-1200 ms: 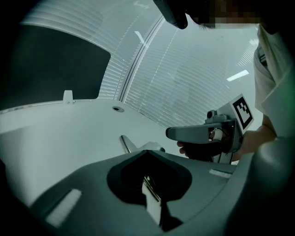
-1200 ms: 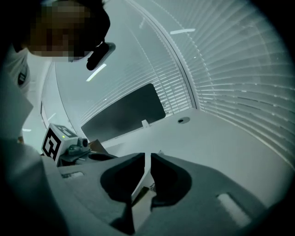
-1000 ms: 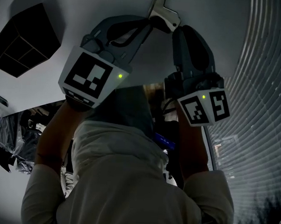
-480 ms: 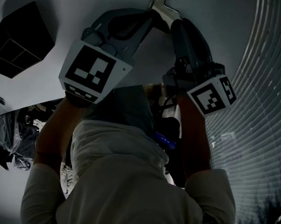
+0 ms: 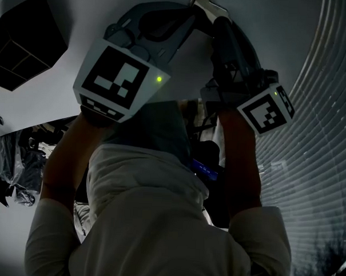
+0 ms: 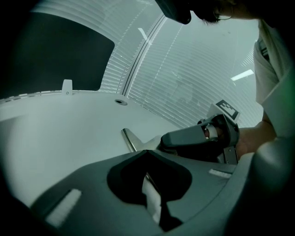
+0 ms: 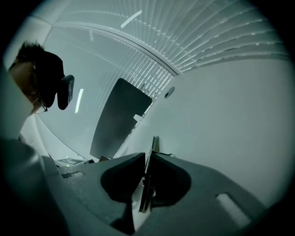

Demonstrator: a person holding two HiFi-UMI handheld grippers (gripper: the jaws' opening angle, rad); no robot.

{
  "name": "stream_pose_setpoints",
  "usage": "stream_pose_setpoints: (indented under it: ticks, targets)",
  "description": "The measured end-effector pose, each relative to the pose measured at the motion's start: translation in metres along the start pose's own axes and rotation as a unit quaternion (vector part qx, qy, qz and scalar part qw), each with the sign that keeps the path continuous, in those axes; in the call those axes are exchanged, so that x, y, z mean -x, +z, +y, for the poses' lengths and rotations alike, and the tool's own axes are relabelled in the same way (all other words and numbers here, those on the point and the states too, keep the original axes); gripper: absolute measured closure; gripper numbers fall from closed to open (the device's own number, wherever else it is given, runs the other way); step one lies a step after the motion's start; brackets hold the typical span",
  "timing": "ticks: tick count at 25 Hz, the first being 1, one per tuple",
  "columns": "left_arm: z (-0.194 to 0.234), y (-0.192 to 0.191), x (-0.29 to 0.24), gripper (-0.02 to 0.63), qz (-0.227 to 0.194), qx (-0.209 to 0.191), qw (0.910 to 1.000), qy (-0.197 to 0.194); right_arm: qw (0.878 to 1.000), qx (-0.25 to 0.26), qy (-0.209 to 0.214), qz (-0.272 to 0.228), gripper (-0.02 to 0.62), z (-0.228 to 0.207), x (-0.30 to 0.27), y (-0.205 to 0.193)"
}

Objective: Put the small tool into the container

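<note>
Tool (image 6: 130, 139) gripped by left tongs (image 6: 146, 156), right tongs (image 7: 148, 157) just closed onto it

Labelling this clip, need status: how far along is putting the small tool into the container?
Done: the left gripper is clamped on the small tool. In hand: the right gripper has just been closing its jaws on it too, thin metal between them. Left: the black container sits off at the head view's upper left, apart from both grippers; the tool is not yet carried there or released.

Metal tool (image 7: 155, 144) gripped edge-on; black container (image 5: 35, 17) apart.
</note>
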State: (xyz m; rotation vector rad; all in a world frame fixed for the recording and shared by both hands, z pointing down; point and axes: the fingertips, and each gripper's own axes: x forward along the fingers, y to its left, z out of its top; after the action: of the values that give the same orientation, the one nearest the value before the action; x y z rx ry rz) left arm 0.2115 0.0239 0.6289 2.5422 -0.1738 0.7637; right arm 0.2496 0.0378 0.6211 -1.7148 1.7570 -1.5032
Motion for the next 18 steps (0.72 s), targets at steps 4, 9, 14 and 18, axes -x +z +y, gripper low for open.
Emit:
stream_pose_setpoints:
  ticks: [4,9,14,18]
  targets:
    - [0.005,-0.006,0.005,0.603,-0.005,0.016,0.9998,0.008,1.0,-0.024,0.02,-0.005,0.577,0.004,-0.002,-0.002]
    - [0.004,-0.006,0.009,0.603,-0.006,0.028,0.9995,0.01,0.999,-0.009,0.029,-0.008,0.589,0.013,0.004,0.007]
    - [-0.002,-0.003,0.018,0.603,-0.01,0.02,0.9997,0.011,0.999,0.01,0.029,-0.014,0.589,0.023,0.009,0.01]
    - [-0.013,0.006,0.029,0.603,-0.015,0.011,0.9998,0.006,0.999,0.02,0.033,-0.022,0.589,0.037,0.017,0.017]
